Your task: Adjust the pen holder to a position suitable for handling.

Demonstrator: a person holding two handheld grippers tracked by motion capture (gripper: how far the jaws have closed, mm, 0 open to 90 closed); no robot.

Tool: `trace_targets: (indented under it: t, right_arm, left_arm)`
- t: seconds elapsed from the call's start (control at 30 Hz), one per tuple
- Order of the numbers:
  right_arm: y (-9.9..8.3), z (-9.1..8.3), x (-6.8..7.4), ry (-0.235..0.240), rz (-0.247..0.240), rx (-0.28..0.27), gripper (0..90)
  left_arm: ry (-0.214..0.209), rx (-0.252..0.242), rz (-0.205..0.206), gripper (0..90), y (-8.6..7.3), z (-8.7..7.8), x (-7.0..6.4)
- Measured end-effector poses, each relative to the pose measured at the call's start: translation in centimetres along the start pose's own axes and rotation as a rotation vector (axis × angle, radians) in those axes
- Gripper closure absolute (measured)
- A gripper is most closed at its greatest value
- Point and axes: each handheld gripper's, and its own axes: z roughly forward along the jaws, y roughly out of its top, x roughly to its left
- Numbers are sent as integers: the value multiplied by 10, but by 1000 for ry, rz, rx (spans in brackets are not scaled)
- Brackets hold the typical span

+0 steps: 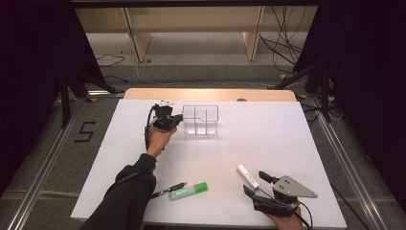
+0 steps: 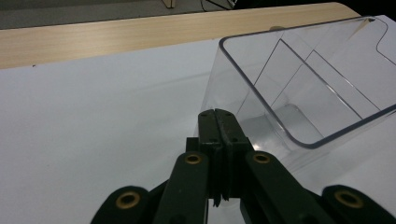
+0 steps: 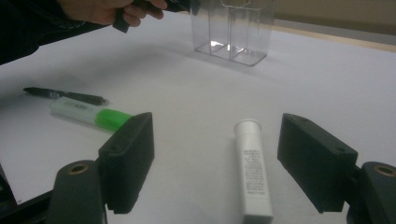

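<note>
Left tool (image 2: 218, 122) clenched at the clear organizer's (image 1: 201, 120) near wall, far on the table (image 1: 287, 139), compartments bare, right tool (image 3: 219, 154) spread wide around the white tube (image 3: 252, 168).

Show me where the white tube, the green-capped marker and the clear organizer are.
white tube (image 3: 252, 172): right gripper view, middle of its labelled body.
green-capped marker (image 1: 188, 191): high view, middle of its barrel.
clear organizer (image 1: 200, 120): high view, its front wall.

Left gripper (image 1: 178, 118) reaches far forward, fingers pressed together; right gripper (image 1: 256, 183) gapes wide.
</note>
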Motion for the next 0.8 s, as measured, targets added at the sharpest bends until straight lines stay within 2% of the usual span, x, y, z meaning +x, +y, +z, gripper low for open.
trace_targets:
  t: [0.8]
  right_arm:
    - [0, 0, 0, 4, 1, 1, 281]
  left_arm:
    - [-31, 9, 18, 892, 4, 11, -22]
